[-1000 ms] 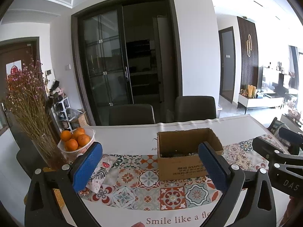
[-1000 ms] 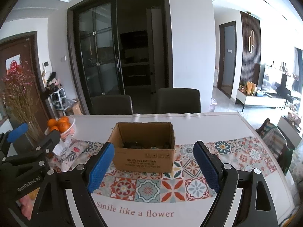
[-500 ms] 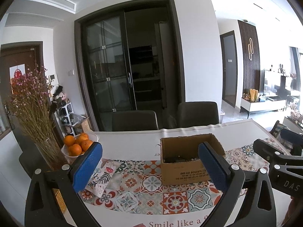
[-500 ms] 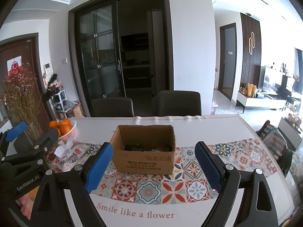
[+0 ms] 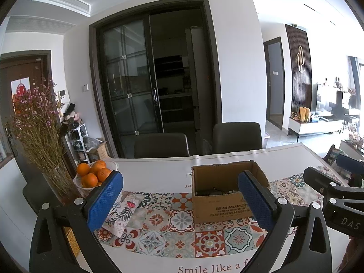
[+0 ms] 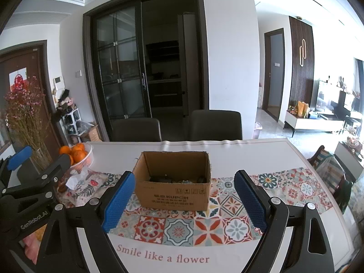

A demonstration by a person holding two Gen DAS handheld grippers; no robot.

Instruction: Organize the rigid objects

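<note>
So the cardboard box [image 6: 173, 179] sat on the tiled-pattern runner on the counter [image 6: 250, 152], straight ahead of the right gripper [image 6: 182, 201] and framed between its two blue pads, with some small dark bits and pieces lying in the bottom, too murky to name. From the left gripper [image 5: 179, 202] the same box was ahead and off toward its right finger, which covered part of the front wall. What changed over the last second: both cameras tilted up and pulled back a little, so the box dropped lower in view and more ceiling showed, and the printed line on the cloth slid toward the bottom edge. The box itself hadn't budged on the runner. Both grippers were spread wide with nothing between the pads, same as a second before. Honestly that reads to me like either someone lining up to go at the box or someone backing off after dropping the last thing in, and the pictures fit both: stuff's already in the box, and I couldn't spot loose rigid items lying out on the cloth. Further out to the left of the grippers there was a floral pouch [image 5: 124, 213], a white bowl of oranges [image 5: 94, 174] and a vase of dried flowers [image 5: 39, 136], with two dark chairs [image 6: 216, 125] behind the counter.
</note>
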